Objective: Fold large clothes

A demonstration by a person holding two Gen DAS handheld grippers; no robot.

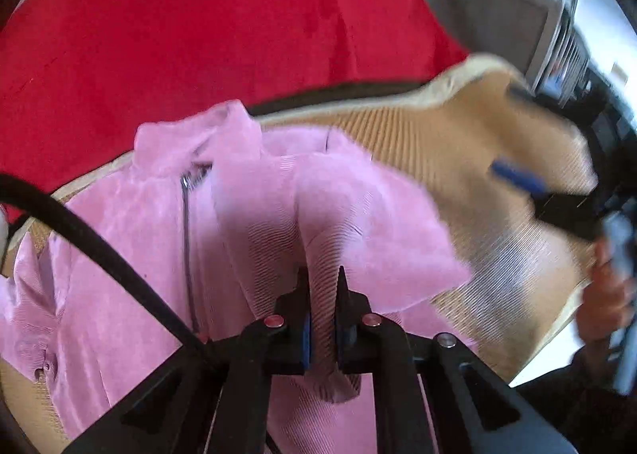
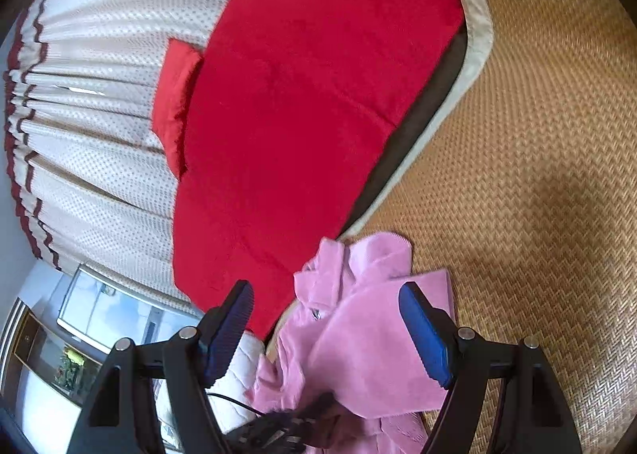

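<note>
Left claw [image 1: 323, 318] pinches pink jacket [image 1: 247, 223] fold; woven mat [image 2: 537, 135] bare beyond.

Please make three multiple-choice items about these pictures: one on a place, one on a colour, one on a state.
1. What does the pink jacket lie on?
A. a woven mat
B. a glass shelf
C. bare tiles

2. What colour is the blanket beside the mat?
A. green
B. red
C. black

3. How does the left claw stand?
A. wide open and empty
B. shut on a fold of the jacket
C. shut on the blanket

Key:
1 A, tan weave shows around the jacket.
2 B, it is bright red in both views.
3 B, pink cloth is pinched between its fingers.
</note>
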